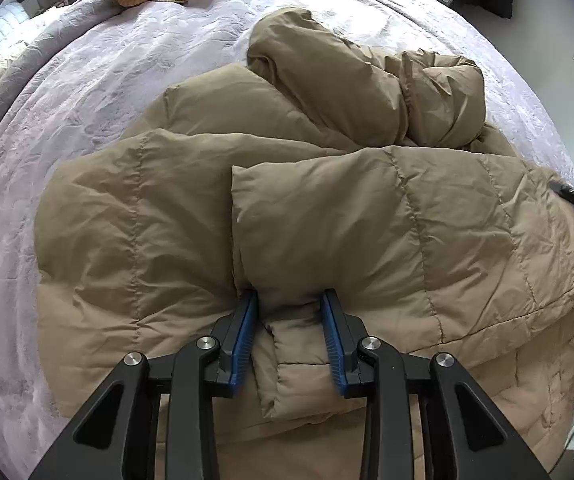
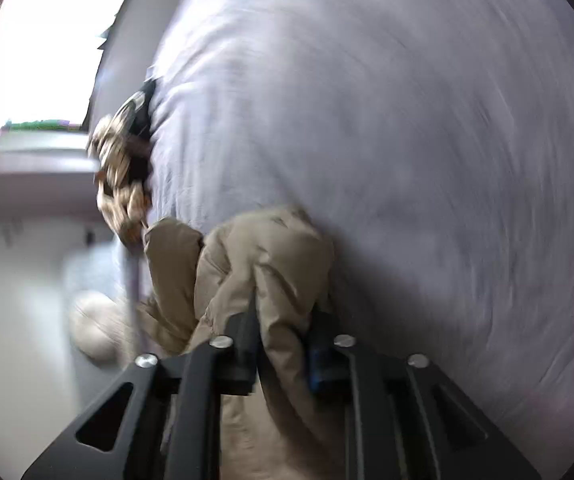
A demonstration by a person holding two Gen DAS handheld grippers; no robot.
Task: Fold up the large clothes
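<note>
While the left tongs [image 1: 289,300] clench a puffy fold of the tan down jacket [image 1: 327,208] spread ahead on the bed [image 1: 87,80], likely anchoring it, the right tongs [image 2: 283,320] grip another bunch, probably to carry it over.

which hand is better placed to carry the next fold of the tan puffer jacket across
Right, probably. The right gripper already pinches the jacket at its outer edge, free to swing over. The left gripper clamps a central fold, acting as anchor.

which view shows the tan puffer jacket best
The left wrist view: the tan puffer jacket lies spread over the bed, quilting sharp. The right wrist view shows only a blurred bunch of it between its claw's fingers.
</note>
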